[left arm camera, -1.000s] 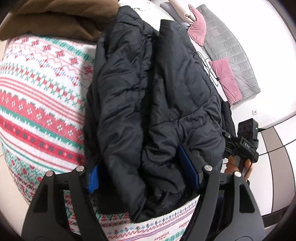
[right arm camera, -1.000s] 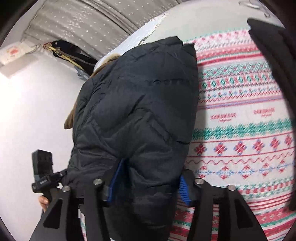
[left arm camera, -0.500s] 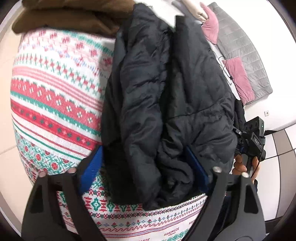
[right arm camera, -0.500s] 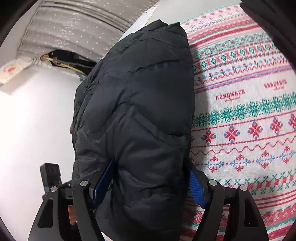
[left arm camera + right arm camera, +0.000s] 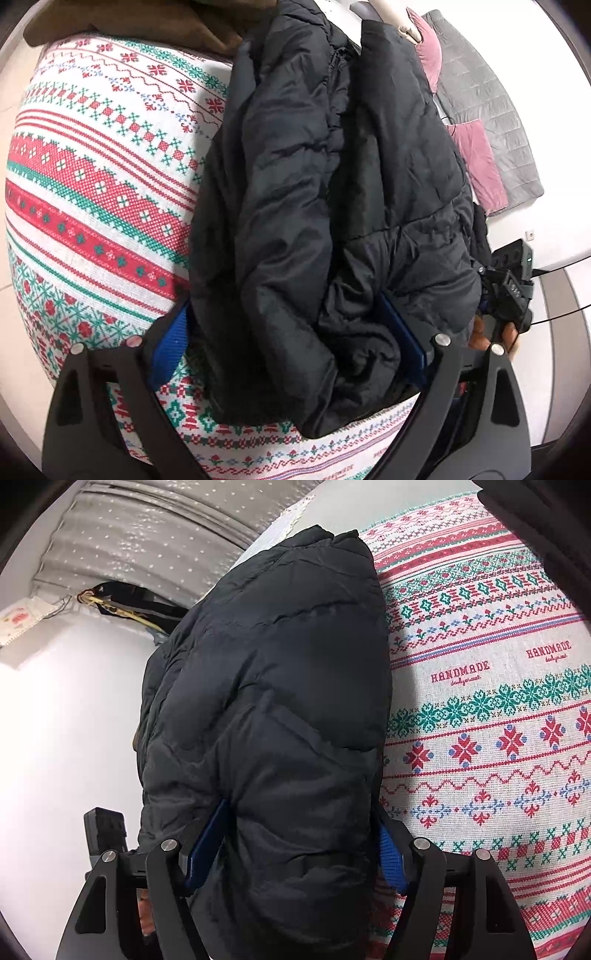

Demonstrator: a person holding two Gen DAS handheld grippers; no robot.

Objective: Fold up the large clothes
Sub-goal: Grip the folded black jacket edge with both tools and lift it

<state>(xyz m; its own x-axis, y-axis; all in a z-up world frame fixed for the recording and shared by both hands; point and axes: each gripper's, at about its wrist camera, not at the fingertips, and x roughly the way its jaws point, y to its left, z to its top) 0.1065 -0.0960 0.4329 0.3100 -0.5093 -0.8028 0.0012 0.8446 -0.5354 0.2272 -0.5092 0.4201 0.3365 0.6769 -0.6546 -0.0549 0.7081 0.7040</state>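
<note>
A black puffer jacket (image 5: pixel 325 206) lies folded lengthwise on a red, green and white patterned cloth (image 5: pixel 92 192). My left gripper (image 5: pixel 291 347) stands wide open, its blue pads on either side of the jacket's near end. In the right wrist view the jacket (image 5: pixel 273 709) fills the middle, and my right gripper (image 5: pixel 295 849) is also open, straddling its other end. The right gripper and the hand holding it show in the left wrist view (image 5: pixel 509 291) at the right edge.
A brown garment (image 5: pixel 147 22) lies at the far end of the patterned cloth. A grey and pink quilted piece (image 5: pixel 484 110) lies on the white surface to the right. A grey dotted curtain (image 5: pixel 147 535) hangs behind in the right wrist view.
Both grippers have opened wider around the jacket ends and shifted slightly; the jacket has settled on the cloth.
</note>
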